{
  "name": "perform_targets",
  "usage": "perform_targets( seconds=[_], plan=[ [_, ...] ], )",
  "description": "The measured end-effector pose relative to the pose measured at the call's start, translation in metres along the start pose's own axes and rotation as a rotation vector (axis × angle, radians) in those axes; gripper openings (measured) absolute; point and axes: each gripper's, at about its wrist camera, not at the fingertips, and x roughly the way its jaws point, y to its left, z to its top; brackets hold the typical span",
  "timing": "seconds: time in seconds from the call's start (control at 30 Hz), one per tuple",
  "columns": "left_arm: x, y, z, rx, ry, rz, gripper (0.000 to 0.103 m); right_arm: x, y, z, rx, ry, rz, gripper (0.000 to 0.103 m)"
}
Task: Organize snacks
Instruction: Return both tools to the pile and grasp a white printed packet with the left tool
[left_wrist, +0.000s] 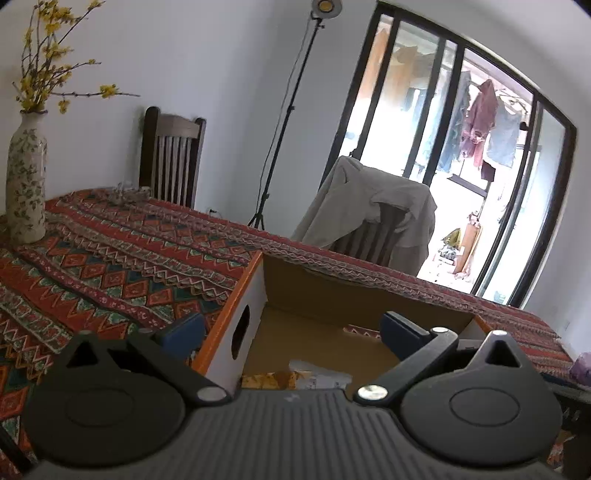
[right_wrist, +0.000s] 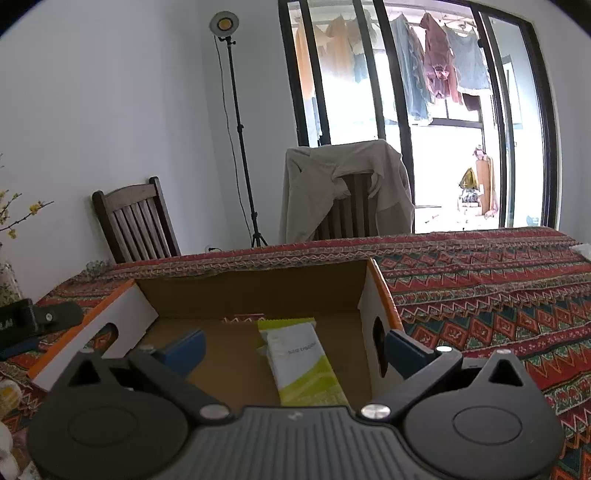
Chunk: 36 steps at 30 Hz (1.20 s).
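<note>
Over the cardboard box (right_wrist: 255, 291) — both tongs (left_wrist: 291, 328) (right_wrist: 295, 347) gape wide, empty — green snack packet (right_wrist: 303, 365) inside.

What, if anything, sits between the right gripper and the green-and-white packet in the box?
Nothing visible. The right gripper is open above the box, and the packet lies flat on the box floor directly between its fingers, with no other item over it.

Orange-edged brown box (right_wrist: 255, 291), green-white packet (right_wrist: 303, 362), red zigzag-patterned tablecloth (right_wrist: 480, 295)
</note>
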Motion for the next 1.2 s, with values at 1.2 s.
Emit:
perform_targets(
  seconds=[1.2],
  plan=[
    [-0.144,0.034,-0.03,0.063,0.026,-0.003,0.103,-0.149,0.029,-0.042,-0.1,-0.013,0.047,0.103]
  ],
)
